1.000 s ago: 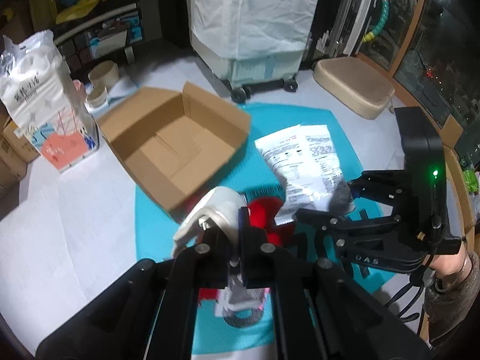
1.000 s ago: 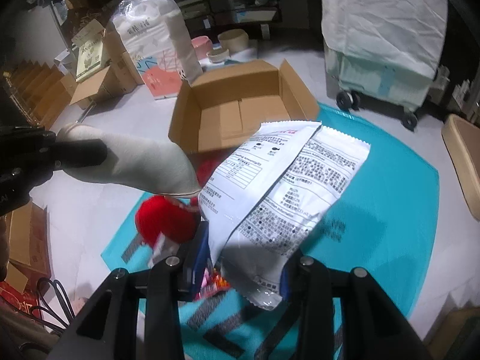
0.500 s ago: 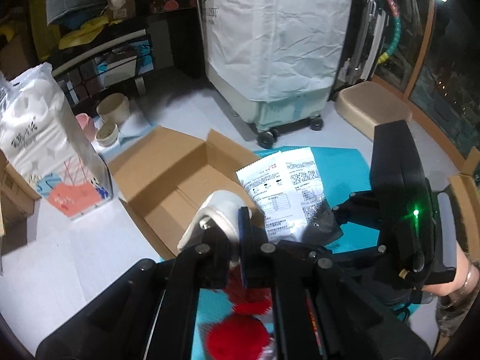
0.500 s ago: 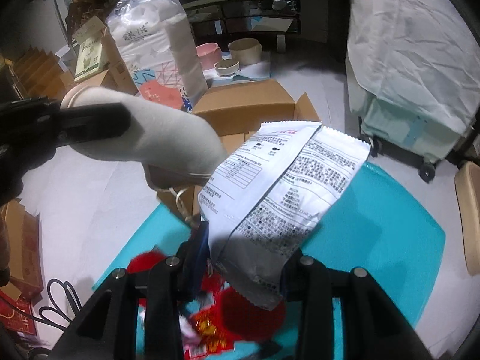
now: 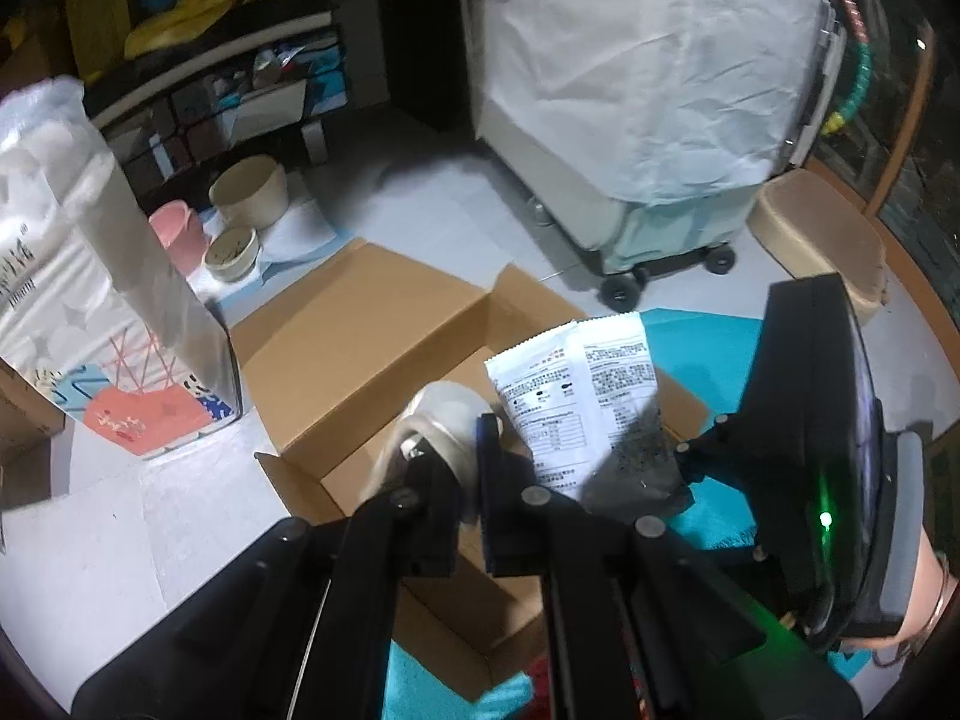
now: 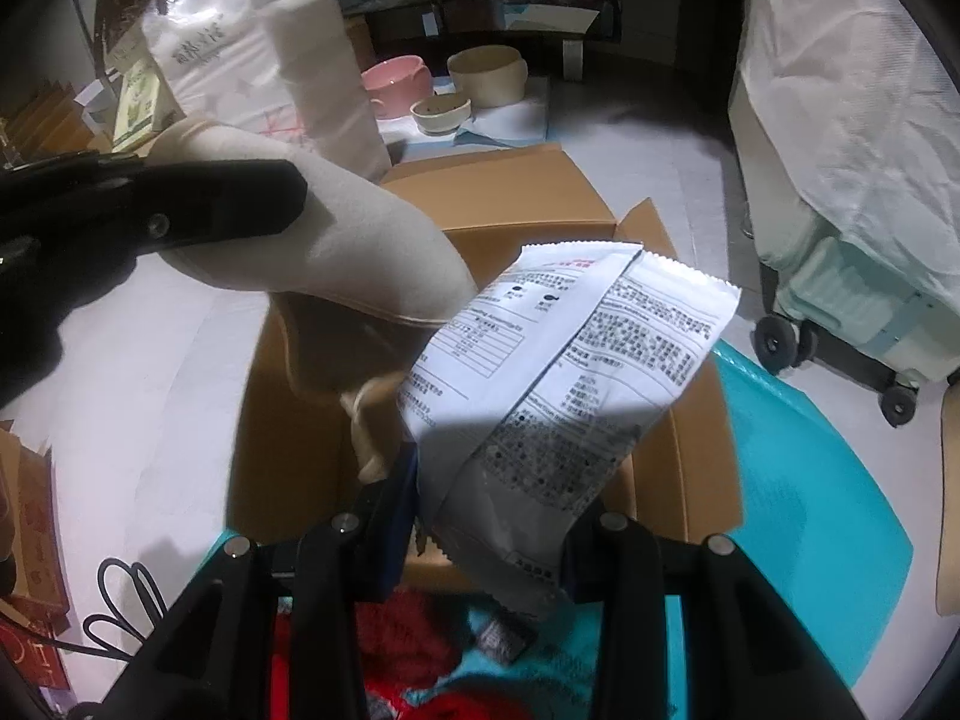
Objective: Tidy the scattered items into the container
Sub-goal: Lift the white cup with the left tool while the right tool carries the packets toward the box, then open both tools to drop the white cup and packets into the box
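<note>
My right gripper (image 6: 489,531) clamps the snack packet (image 6: 564,384), its long axis toward one o'clock, over the cardboard box (image 6: 300,420); my left gripper (image 5: 471,468), nearer ten o'clock, pinches a beige sock (image 6: 336,246) there too.

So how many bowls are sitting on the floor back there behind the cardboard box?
3: a pink bowl on the left, a tall beige bowl on the right, and a small low bowl in front of them. More may be hidden behind the paper pack.
</note>
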A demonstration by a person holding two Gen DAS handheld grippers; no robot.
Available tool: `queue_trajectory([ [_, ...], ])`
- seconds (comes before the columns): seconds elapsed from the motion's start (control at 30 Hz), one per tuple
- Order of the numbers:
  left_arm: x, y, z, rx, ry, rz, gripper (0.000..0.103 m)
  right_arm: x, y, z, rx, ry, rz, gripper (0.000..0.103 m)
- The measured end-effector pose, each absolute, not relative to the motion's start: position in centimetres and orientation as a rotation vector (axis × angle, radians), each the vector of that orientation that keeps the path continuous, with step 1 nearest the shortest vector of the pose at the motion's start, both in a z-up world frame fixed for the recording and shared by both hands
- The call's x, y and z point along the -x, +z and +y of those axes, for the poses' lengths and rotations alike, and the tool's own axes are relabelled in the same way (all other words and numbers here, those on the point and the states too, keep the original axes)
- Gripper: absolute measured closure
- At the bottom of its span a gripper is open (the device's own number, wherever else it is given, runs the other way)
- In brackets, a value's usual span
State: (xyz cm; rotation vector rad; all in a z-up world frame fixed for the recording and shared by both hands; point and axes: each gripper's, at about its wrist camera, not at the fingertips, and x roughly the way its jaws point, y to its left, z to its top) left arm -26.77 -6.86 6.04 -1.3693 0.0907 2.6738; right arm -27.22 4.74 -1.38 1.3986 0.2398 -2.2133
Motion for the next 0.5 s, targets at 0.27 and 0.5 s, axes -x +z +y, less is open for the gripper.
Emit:
queue_trajectory([
  [0.27,30.0,2.7,-8.2,1.443,2.682,0.092,0.098,30.4,-4.6,2.3,-1.428,-2.210,0.272,0.063],
  [0.5,31.4,1.0,-9.7,1.479,2.713,-0.021,0.097,32.2,-7.1,1.5,-1.460,-2.187,0.279,0.063],
])
